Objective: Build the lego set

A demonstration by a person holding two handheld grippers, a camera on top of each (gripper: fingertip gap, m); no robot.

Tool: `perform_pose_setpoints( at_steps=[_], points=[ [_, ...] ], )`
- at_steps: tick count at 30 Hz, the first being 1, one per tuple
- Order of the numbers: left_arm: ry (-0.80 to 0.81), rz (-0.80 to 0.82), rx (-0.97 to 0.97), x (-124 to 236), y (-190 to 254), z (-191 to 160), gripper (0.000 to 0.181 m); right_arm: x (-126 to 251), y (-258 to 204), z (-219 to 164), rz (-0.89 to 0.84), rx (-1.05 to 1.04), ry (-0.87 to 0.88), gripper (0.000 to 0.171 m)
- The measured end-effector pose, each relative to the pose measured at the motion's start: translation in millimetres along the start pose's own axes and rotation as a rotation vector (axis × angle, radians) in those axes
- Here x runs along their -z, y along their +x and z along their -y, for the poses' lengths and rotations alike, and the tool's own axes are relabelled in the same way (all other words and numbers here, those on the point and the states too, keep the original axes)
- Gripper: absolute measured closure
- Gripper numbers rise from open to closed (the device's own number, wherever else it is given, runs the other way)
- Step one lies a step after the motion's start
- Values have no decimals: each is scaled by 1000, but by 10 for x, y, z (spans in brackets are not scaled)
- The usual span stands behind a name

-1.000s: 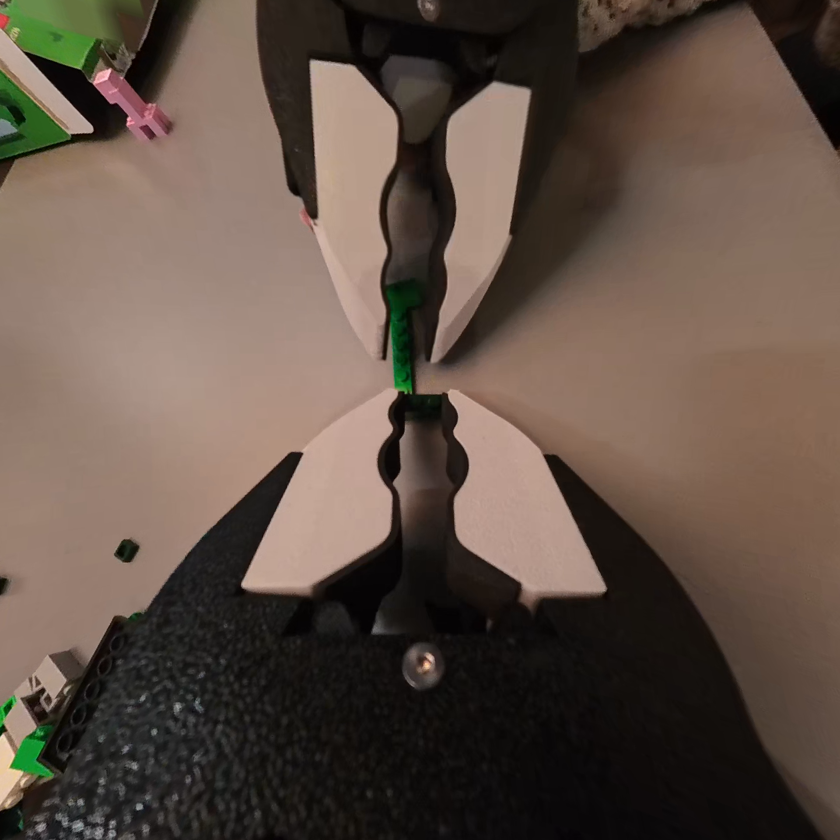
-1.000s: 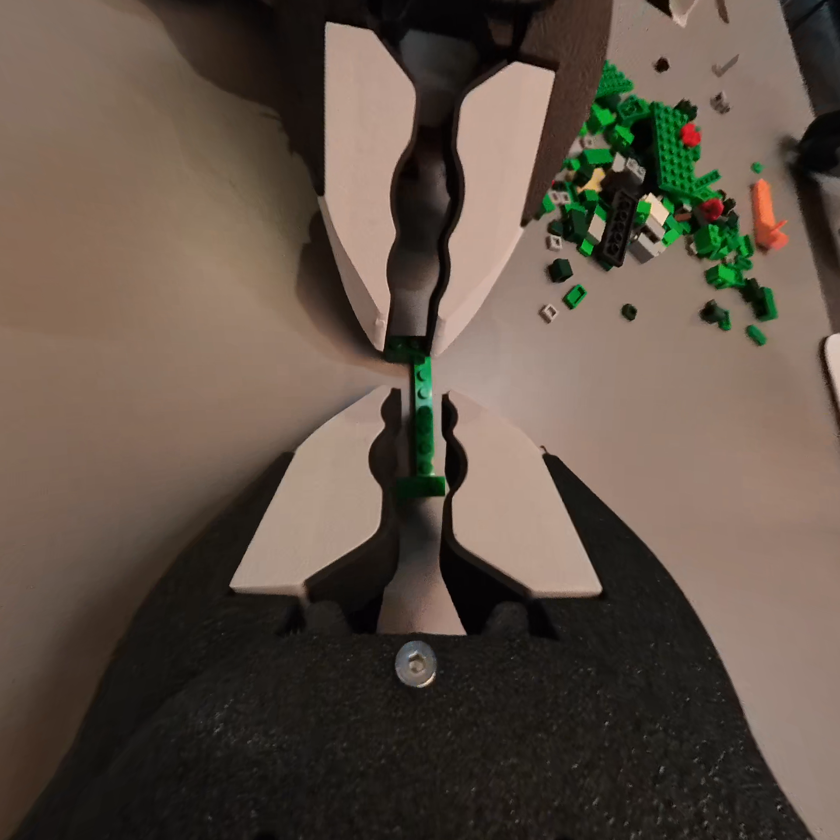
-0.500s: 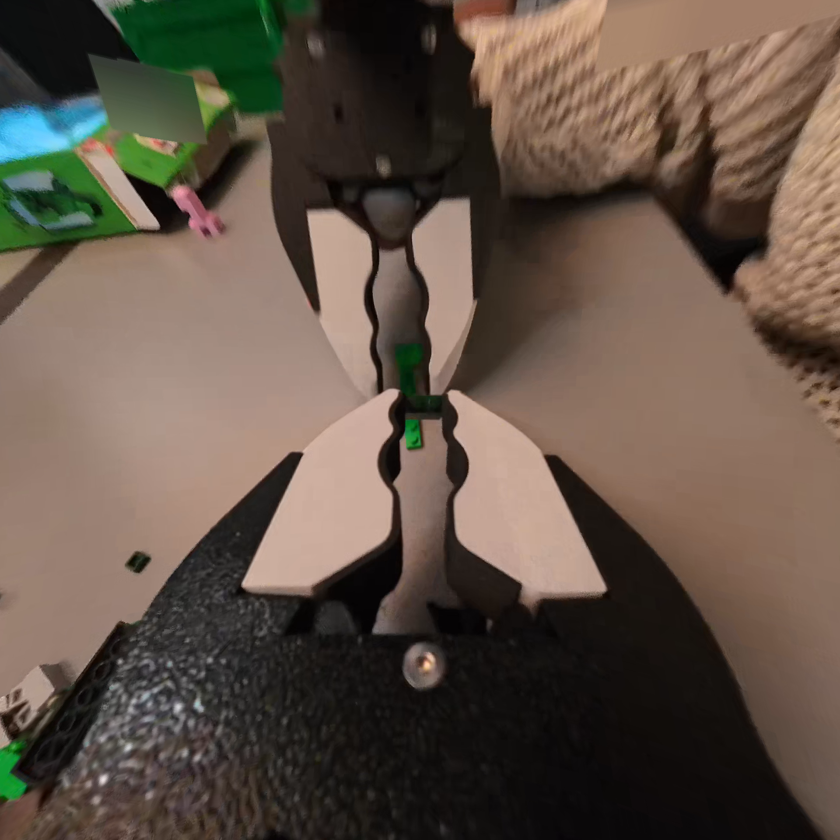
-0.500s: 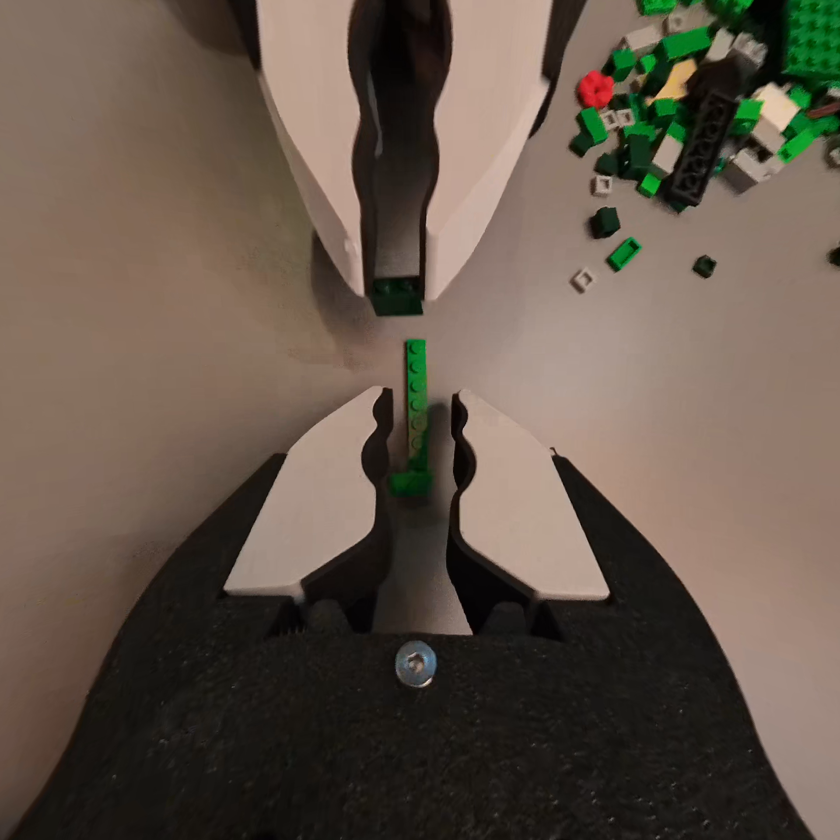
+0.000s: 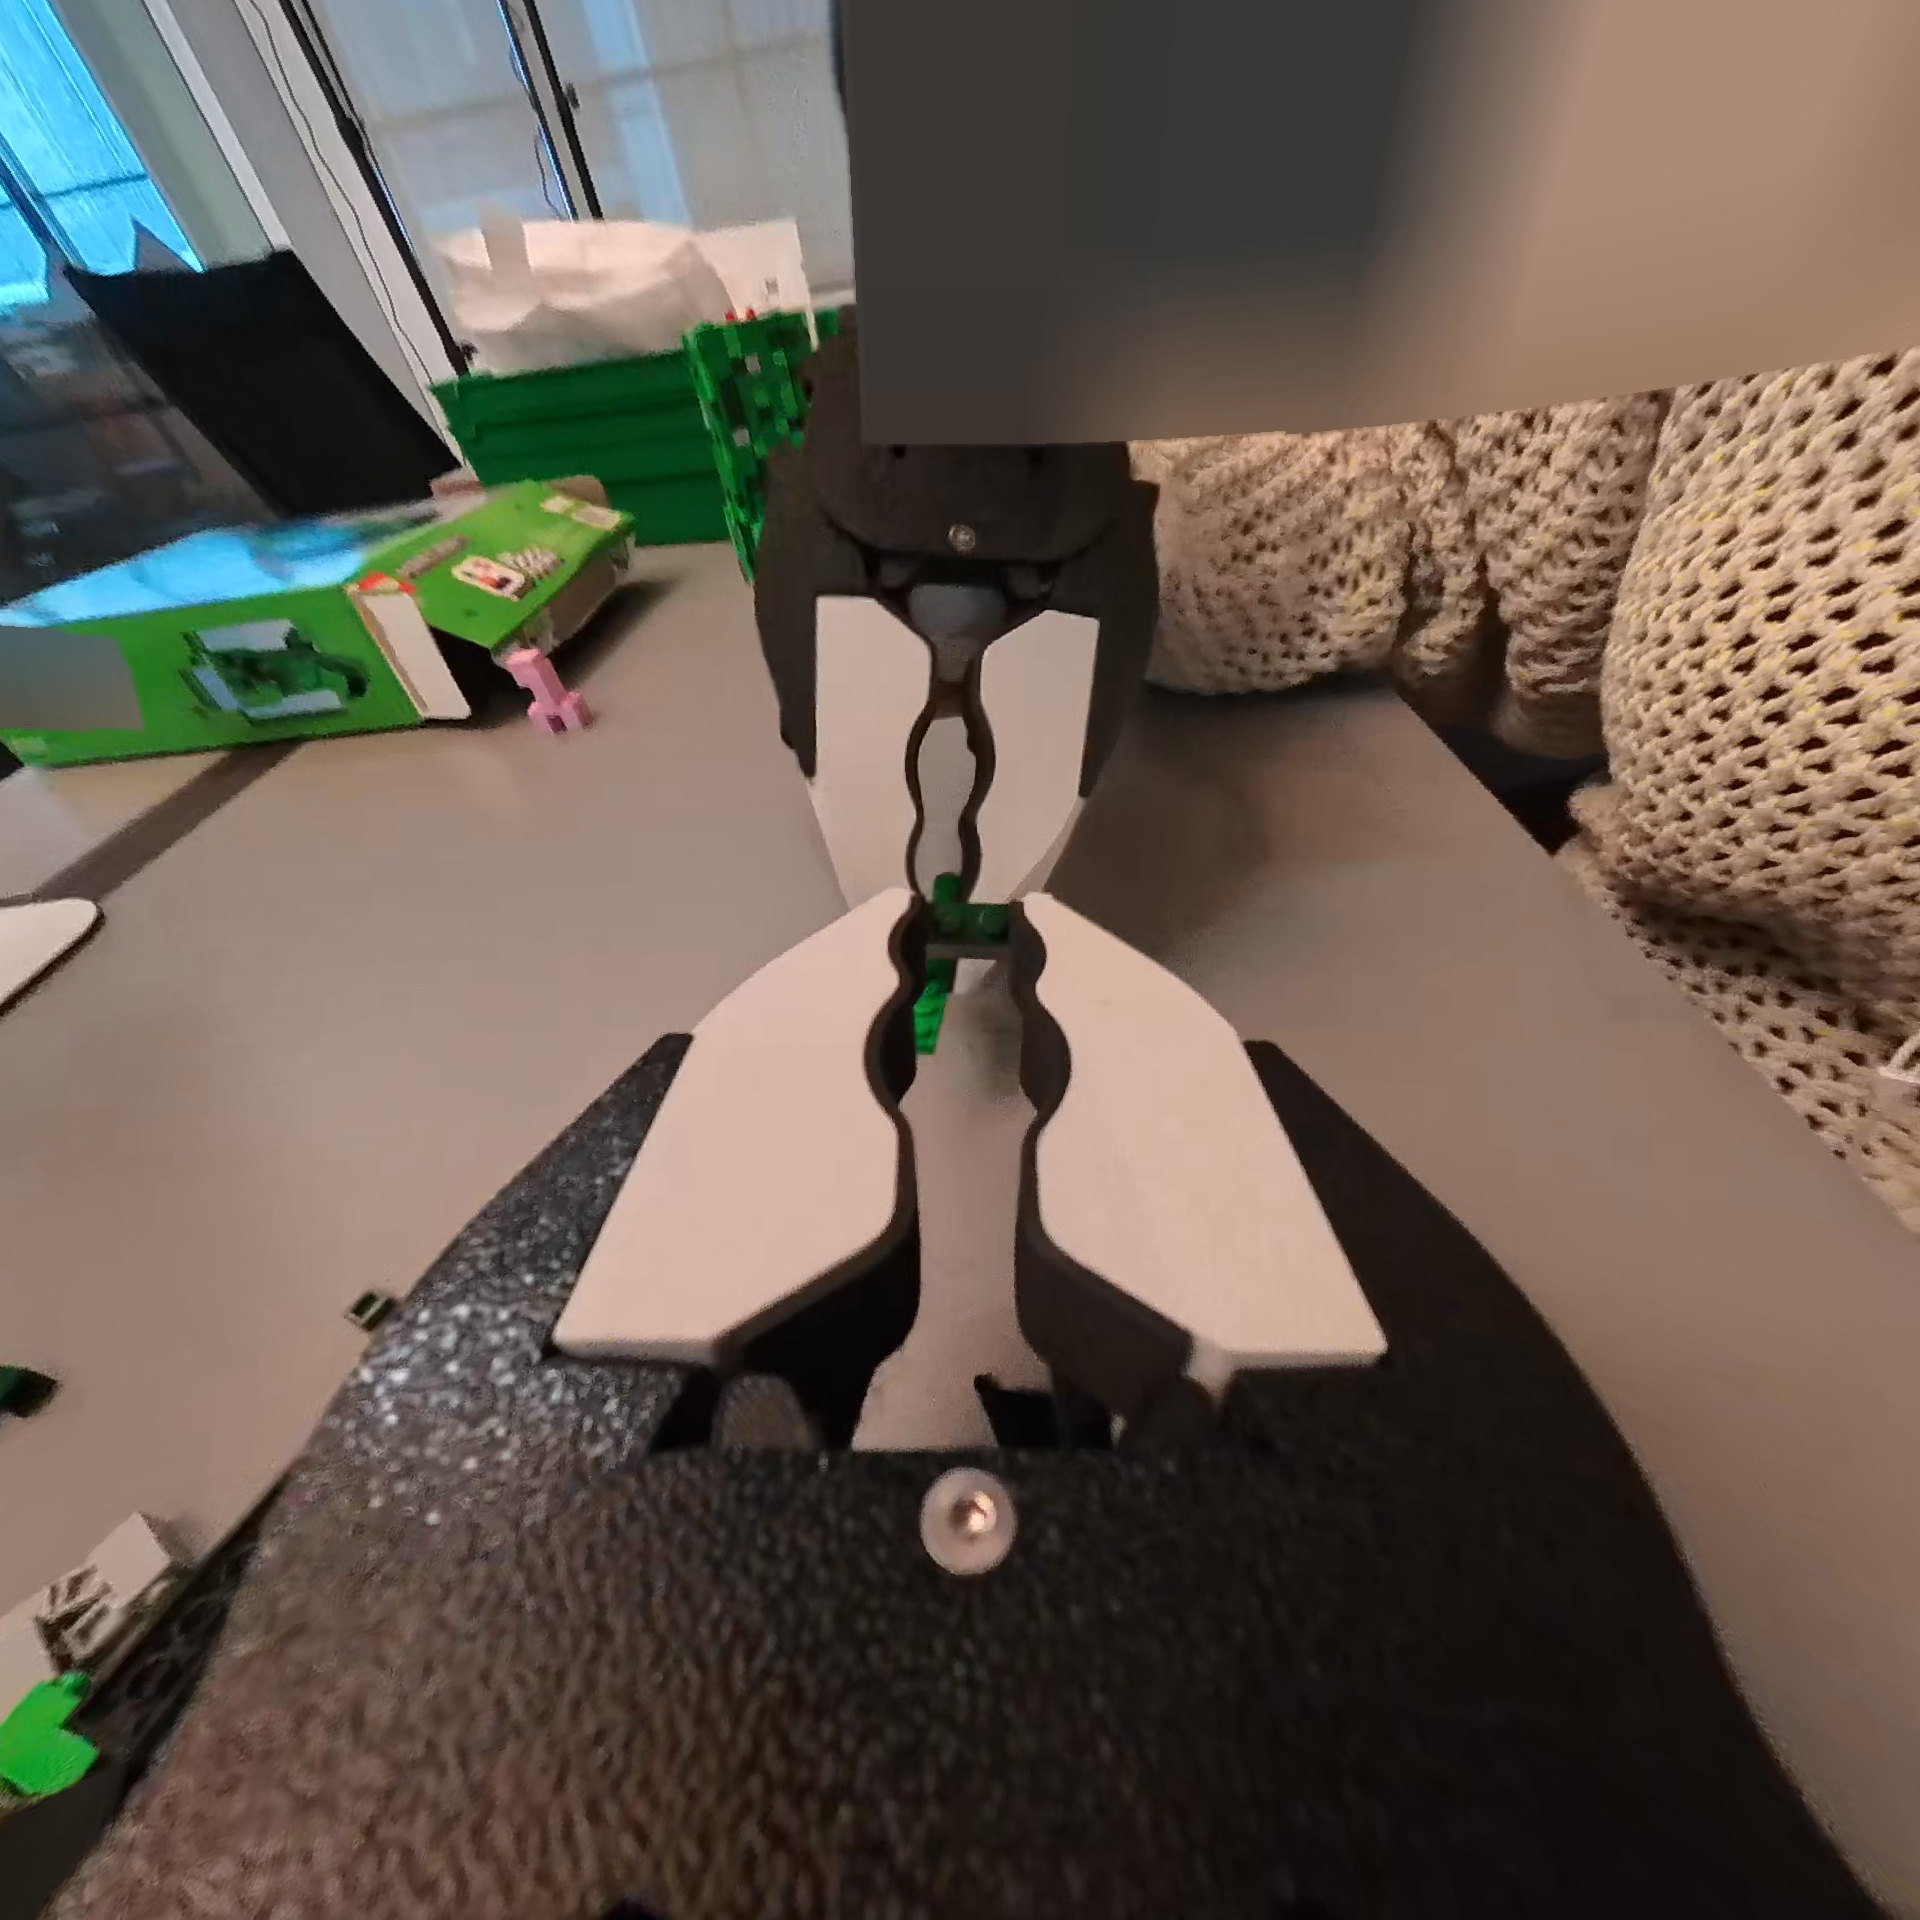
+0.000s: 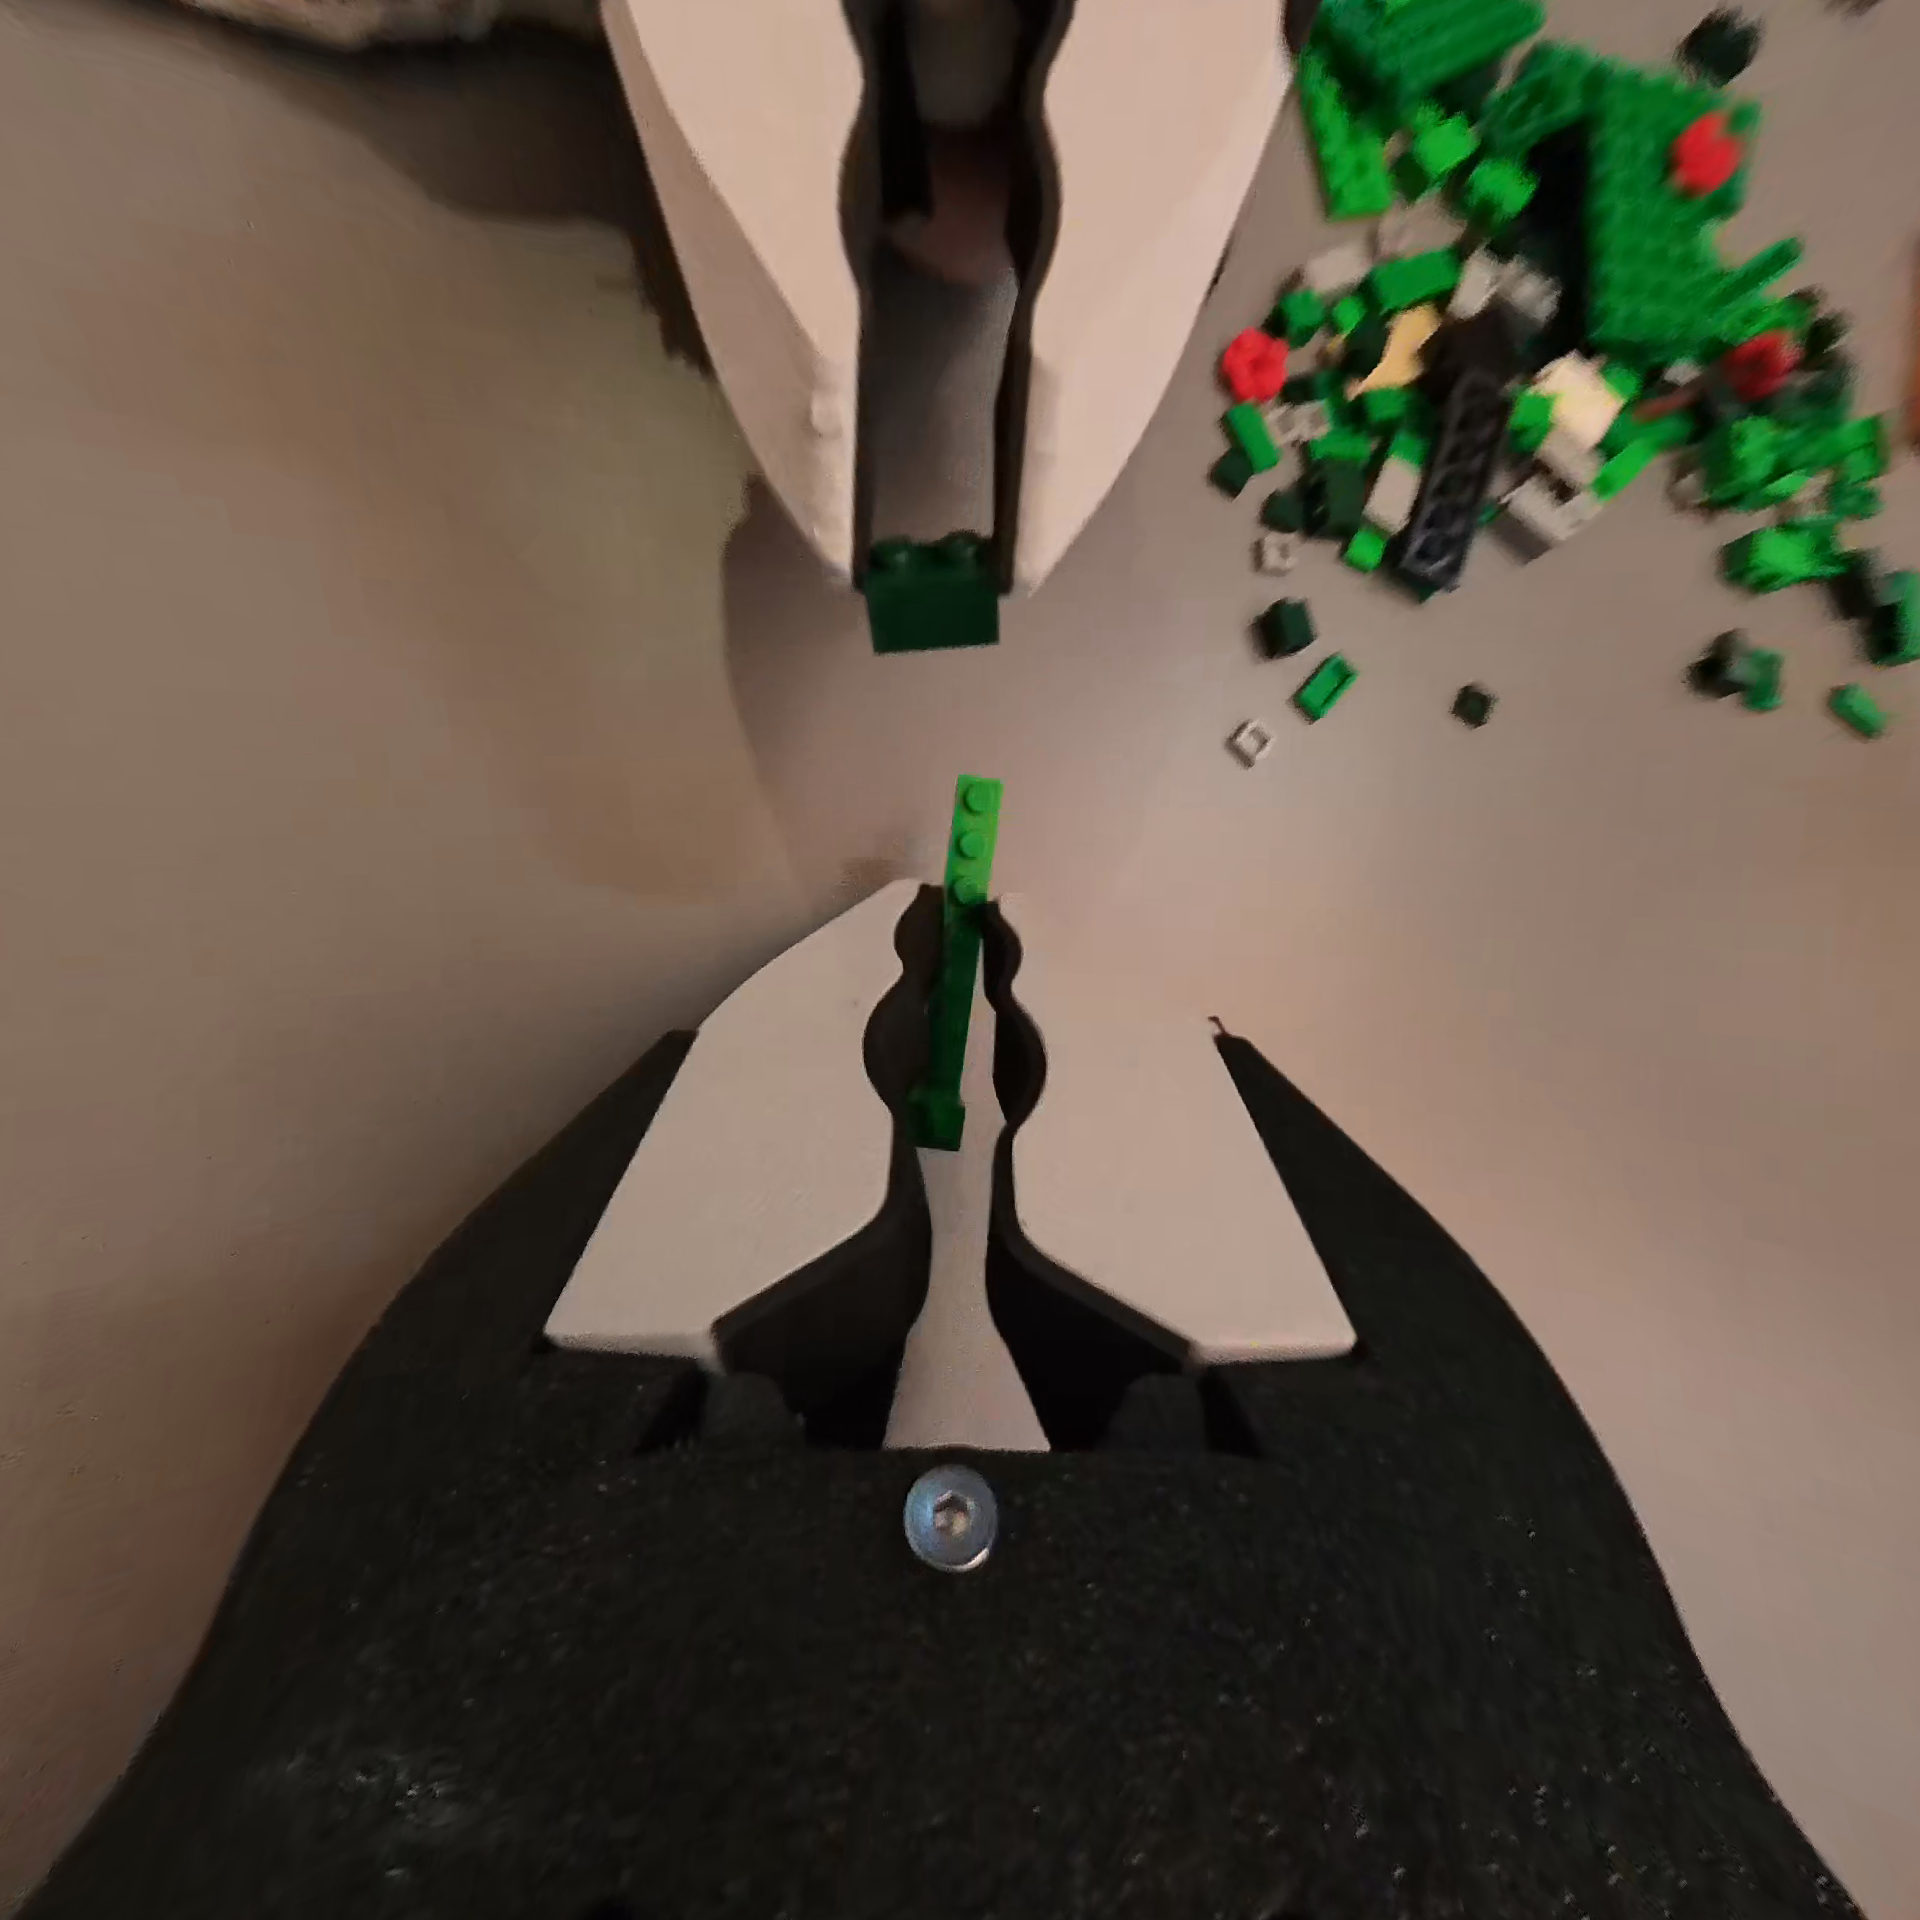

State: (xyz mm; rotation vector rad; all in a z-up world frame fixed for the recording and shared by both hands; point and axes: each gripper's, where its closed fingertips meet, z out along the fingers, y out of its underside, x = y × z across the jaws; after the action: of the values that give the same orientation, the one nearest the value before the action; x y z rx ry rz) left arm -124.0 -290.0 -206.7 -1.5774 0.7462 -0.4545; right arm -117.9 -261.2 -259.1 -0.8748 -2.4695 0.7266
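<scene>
My left gripper (image 5: pixel 961 920) is shut on a small dark green brick (image 5: pixel 971 925) at its fingertips. My right gripper (image 6: pixel 954 906) is shut on a long thin bright green plate (image 6: pixel 975 831) that sticks out forward, slightly tilted. The two grippers face each other tip to tip above the grey table (image 5: pixel 416 935). In the right wrist view the left gripper (image 6: pixel 932 561) holds the brick (image 6: pixel 932 613) a short gap beyond the plate's tip. In the left wrist view the right gripper (image 5: pixel 945 883) sits just behind the brick, and part of the plate (image 5: pixel 928 1013) shows below it.
A pile of loose green, grey, black and red pieces (image 6: pixel 1558 364) lies to the right. A green set box (image 5: pixel 260 644), a pink figure (image 5: pixel 545 691) and a built green block (image 5: pixel 748 416) stand at the far left. A person's knit sleeve (image 5: pixel 1558 623) lies along the table's right edge. One gripper's finger ends stand about 6 centimeters off the other's.
The brick and the plate touched a second ago; now they are apart. The left gripper has tilted up, so its view now shows the room.
</scene>
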Motion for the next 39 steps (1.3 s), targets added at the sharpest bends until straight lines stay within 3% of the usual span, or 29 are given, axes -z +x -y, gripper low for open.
perform_pose_setpoints(
  at_steps=[7, 21, 27, 32, 39],
  points=[
    [20, 12, -61, 1, 11, 20, 167, 168, 17, 228, -100, 74, 49, 164],
    [-108, 32, -168, -65, 29, -130, 167, 53, -1, 49, -90, 160, 14, 164],
    [-270, 69, -85, -71, -40, -296, 167, 46, 136, 59, -381, 625, 40, 164],
    [-495, 75, 136, -29, -75, -607, 167, 110, 188, 150, -525, 772, 71, 164],
    [-475, 182, 195, -62, -225, -581, 128, 175, 263, 181, -627, 841, 66, 164]
  ],
)
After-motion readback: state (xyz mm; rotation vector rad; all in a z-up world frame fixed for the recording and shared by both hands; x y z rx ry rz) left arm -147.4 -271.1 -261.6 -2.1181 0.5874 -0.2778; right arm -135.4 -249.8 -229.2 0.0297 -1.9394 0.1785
